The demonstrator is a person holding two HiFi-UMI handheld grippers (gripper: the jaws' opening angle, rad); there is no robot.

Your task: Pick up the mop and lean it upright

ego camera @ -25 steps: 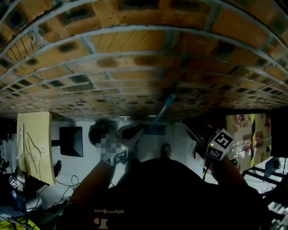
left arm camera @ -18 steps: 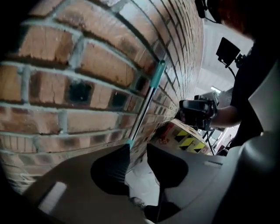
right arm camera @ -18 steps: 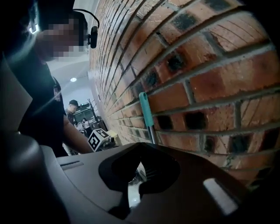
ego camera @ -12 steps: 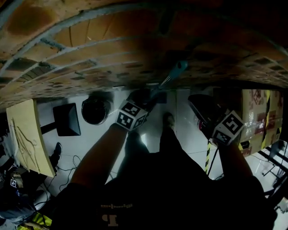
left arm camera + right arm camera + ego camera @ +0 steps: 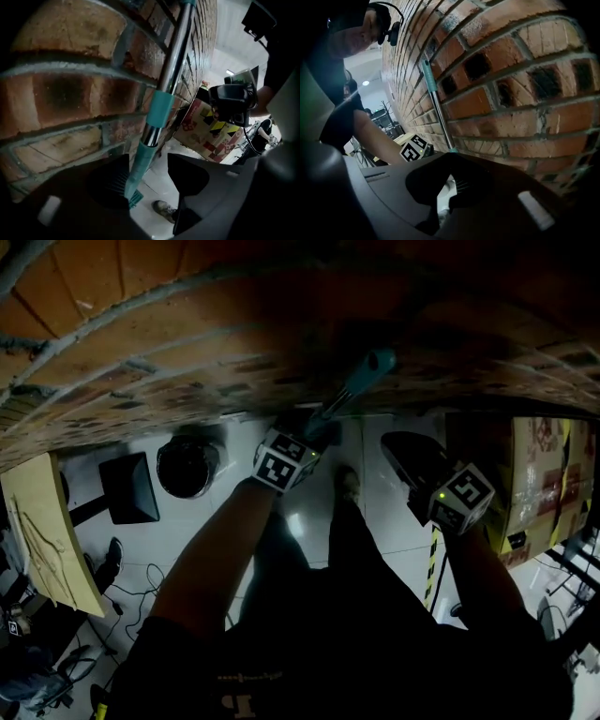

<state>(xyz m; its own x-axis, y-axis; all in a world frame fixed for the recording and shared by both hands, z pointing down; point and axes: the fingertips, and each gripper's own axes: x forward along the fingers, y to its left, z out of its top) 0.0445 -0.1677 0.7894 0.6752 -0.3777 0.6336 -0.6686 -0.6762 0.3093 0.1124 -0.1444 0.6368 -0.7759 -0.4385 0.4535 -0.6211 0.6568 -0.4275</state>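
The left gripper has its jaws wide apart. The mop handle goes up between them. It sits right by the left jaw, and there is a big gap on the other side, so nothing is squeezing it. The left arm is bare and reaches straight out toward the brick wall. The marker cube is at the end of that arm, just under the handle.

The right gripper has its jaw tips together, with nothing between them. It is held out to the right, well apart from the mop.

The mop handle stands up tall and lies against the bricks. It is shiny metal with blue-green parts. In the left gripper view it goes from the jaws up to the top edge, tipped a little to the right. In the head view its blue-green top end points up and to the right. Its bottom end is hidden.

Down below are the white floor and the person's shoe. A printed cardboard box is on the right.
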